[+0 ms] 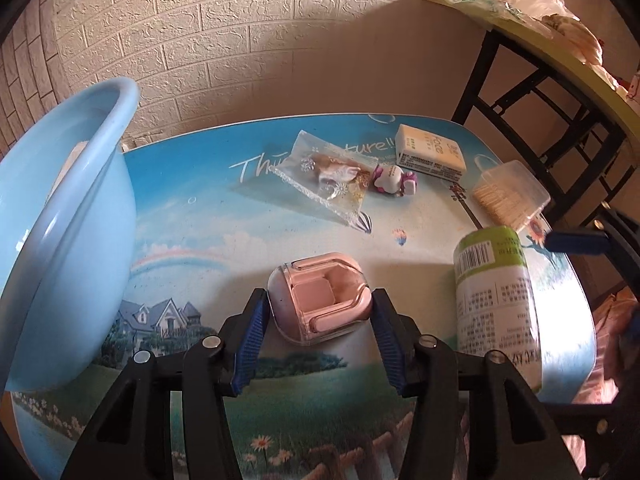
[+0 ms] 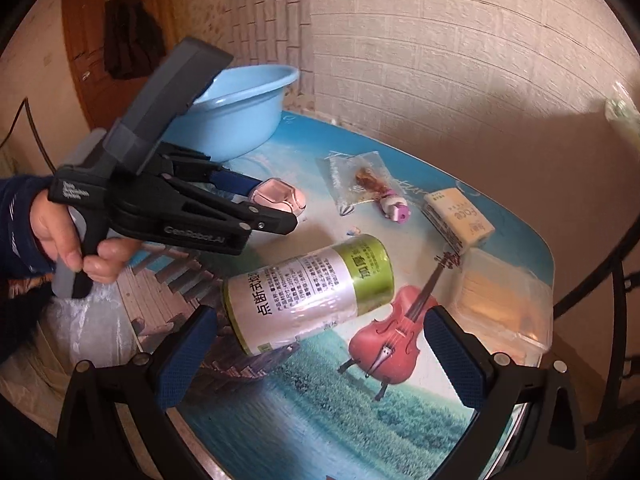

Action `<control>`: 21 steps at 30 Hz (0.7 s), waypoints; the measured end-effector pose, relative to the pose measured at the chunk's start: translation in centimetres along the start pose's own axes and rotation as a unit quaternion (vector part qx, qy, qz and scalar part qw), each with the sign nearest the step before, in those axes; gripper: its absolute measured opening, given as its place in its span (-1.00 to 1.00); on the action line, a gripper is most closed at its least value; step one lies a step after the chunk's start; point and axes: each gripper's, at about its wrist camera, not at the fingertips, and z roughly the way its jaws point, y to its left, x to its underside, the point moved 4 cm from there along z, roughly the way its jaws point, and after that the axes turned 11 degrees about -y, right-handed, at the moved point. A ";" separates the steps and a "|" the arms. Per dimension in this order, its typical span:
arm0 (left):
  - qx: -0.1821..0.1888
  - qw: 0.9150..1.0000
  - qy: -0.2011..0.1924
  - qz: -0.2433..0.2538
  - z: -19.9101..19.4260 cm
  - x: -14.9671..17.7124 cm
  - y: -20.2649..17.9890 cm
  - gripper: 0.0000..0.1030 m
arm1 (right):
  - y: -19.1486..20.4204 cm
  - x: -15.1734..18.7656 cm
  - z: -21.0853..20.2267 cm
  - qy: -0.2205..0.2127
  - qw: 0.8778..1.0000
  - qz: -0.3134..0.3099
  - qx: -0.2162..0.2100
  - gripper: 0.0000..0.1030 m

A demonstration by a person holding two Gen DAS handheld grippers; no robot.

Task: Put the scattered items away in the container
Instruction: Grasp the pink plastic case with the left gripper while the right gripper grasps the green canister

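My left gripper (image 1: pixel 318 302) has its blue pads on both sides of a pink case with a clear shell (image 1: pixel 318 298), which rests on the picture-printed table (image 1: pixel 192 224); it also shows in the right wrist view (image 2: pixel 280 196). The light blue basin (image 1: pixel 68 220) stands at the table's left, also in the right wrist view (image 2: pixel 236 108). My right gripper (image 2: pixel 320 356) is open and empty, just in front of a lying green-and-white roll (image 2: pixel 308 288).
A clear bag of trinkets (image 1: pixel 328 176), a small pink-white toy (image 1: pixel 394 180), a cream tissue pack (image 1: pixel 430 152) and a clear box of toothpicks (image 1: pixel 510 196) lie at the table's far right. A cluttered side table (image 1: pixel 560 40) stands beyond.
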 end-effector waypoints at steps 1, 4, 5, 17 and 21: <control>0.002 1.000 0.000 0.003 -0.2 0.1 -0.1 -0.04 | 0.2 -0.1 0.4 0.005 1.000 -0.012 -0.004 1.00; 0.005 1.000 -0.002 0.010 -0.7 0.2 -0.3 -0.04 | 0.3 -0.4 1.2 0.015 0.999 -0.042 -0.016 1.00; 0.008 1.000 -0.003 0.010 -0.8 0.2 -0.3 -0.04 | 0.3 -0.5 1.4 0.016 0.998 -0.049 -0.023 1.00; 0.014 1.000 -0.003 0.015 -2.2 0.5 -0.2 -0.04 | 1.2 -0.9 4.5 0.048 0.989 -0.120 -0.074 0.97; 0.008 1.000 -0.001 0.011 -2.3 0.6 0.2 -0.04 | 0.9 -0.9 4.9 0.046 0.991 -0.094 -0.083 0.91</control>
